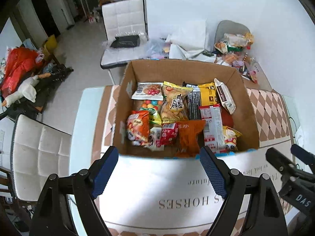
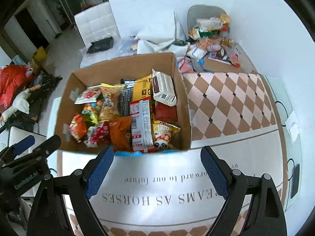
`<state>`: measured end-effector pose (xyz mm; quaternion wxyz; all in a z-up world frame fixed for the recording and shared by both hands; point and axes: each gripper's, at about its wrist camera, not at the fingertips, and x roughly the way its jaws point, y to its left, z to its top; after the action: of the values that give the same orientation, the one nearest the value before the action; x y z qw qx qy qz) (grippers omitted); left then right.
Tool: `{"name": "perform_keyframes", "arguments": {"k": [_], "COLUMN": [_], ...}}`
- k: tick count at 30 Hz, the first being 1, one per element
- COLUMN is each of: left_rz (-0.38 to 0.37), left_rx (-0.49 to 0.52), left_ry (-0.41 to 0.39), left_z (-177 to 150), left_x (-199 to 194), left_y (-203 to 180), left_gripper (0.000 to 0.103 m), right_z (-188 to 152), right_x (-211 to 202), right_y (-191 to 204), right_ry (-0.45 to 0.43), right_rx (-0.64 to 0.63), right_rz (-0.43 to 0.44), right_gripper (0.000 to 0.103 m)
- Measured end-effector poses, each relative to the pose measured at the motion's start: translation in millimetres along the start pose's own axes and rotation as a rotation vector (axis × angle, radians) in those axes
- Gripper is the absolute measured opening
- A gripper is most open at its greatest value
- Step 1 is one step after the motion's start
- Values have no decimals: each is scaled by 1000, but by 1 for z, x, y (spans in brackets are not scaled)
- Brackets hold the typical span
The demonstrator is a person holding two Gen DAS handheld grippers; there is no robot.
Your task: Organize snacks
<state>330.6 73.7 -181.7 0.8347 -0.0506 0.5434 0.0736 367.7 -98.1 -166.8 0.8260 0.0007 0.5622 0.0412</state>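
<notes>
My left gripper [image 1: 159,169] & right gripper [image 2: 156,170] are both spread wide w/ nothing in them; they hang just in front of the cardboard box [image 1: 126,106], full of snack bags [image 1: 174,106], on the table mat [image 2: 232,98]; only the right view shows the mat's checks beside the box & more snacks [image 2: 214,45] behind; left view shows a white chair [image 1: 39,153].

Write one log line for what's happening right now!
left hand-held gripper: open, empty | right hand-held gripper: open, empty | cardboard box: full of snacks | both short of box
</notes>
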Motion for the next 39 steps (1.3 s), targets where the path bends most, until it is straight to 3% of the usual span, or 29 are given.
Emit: {"name": "perform_keyframes", "arguments": {"k": [12, 22, 31, 38, 39], "left_rz": [-6, -13, -7, -31, -39], "left_rx": [-11, -24, -6, -37, -40], "left_ry": [-132, -197, -269, -284, -284], "left_z": [-57, -88, -101, -102, -100], "left_x": [-111, -170, -209, -211, -208], "left_y": [-2, -4, -8, -3, -3], "left_gripper": [84, 84, 84, 84, 90], "right_z": [-66, -108, -127, -128, -128], "right_x": [-117, -199, -236, -246, -245], "right_y": [-16, -26, -30, -32, -33], "right_ry": [-129, -222, -256, -286, -291], "right_rx": [-18, -36, -64, -60, -58], "right_rz": [28, 50, 55, 28, 23], "right_gripper": [92, 92, 92, 97, 97]}}
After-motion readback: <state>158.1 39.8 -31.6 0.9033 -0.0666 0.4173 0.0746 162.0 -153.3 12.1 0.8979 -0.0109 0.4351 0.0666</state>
